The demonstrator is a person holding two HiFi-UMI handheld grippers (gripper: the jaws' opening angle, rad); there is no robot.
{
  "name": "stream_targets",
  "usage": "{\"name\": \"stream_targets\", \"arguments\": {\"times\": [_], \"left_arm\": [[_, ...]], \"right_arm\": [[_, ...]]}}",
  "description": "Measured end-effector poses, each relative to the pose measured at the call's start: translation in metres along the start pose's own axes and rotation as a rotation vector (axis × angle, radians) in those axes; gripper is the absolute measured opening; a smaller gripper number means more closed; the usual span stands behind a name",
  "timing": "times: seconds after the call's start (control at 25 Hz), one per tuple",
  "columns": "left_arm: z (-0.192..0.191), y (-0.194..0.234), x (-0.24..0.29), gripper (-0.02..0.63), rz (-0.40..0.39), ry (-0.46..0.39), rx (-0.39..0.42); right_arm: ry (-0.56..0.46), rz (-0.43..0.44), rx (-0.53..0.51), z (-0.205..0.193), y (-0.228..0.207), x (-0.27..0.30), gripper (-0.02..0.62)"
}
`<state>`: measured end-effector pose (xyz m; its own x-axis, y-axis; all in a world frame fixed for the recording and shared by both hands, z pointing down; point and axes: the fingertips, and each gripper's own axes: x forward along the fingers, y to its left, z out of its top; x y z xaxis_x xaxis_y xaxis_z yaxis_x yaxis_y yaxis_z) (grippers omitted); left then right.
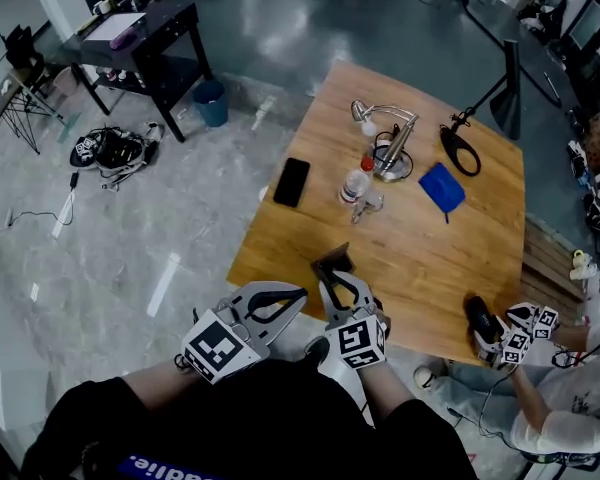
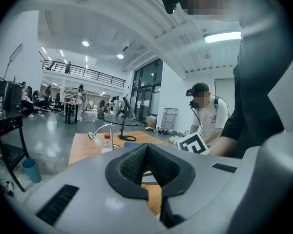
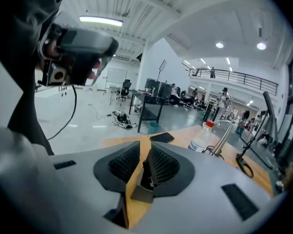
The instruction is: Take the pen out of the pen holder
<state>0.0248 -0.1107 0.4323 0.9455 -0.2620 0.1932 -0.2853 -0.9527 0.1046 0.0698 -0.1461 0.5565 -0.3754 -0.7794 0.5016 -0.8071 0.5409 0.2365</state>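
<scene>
A dark pen holder (image 1: 334,262) stands near the front edge of the wooden table (image 1: 420,258). My right gripper (image 1: 330,280) hovers right over it with the jaws drawn together. In the right gripper view (image 3: 143,150) only a thin slit stays between the pads. Through it show a black pen (image 3: 145,172) and the grey holder (image 3: 140,193), seemingly beyond the pads. My left gripper (image 1: 302,296) hangs just left of the holder at the table edge. Its jaws meet at the tips (image 2: 146,147) with nothing between them.
Further back on the table lie a black phone (image 1: 291,181), a plastic bottle (image 1: 355,183), a metal desk lamp (image 1: 385,118), a blue notebook (image 1: 442,188) and a black ring stand (image 1: 460,148). Another person's marker-cube gripper (image 1: 520,333) rests at the right corner.
</scene>
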Motion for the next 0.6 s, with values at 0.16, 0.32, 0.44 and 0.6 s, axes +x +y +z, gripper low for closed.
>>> {"name": "stream_targets", "arguments": {"times": [0.16, 0.32, 0.44, 0.6], "left_arm": [[-0.003, 0.005, -0.005, 0.009, 0.022, 0.008, -0.006], [-0.007, 0.008, -0.010, 0.009, 0.047, 0.017, -0.021], [-0.012, 0.012, -0.014, 0.009, 0.059, 0.026, -0.029], [-0.016, 0.015, -0.019, 0.009, 0.073, 0.035, -0.039]], "right_arm": [[0.074, -0.007, -0.114, -0.025, 0.001, 0.023, 0.057], [0.117, -0.018, -0.177, -0.043, -0.001, 0.039, 0.057], [0.138, -0.014, -0.207, -0.049, 0.000, 0.047, 0.057], [0.157, -0.009, -0.208, -0.058, -0.001, 0.054, 0.057]]}}
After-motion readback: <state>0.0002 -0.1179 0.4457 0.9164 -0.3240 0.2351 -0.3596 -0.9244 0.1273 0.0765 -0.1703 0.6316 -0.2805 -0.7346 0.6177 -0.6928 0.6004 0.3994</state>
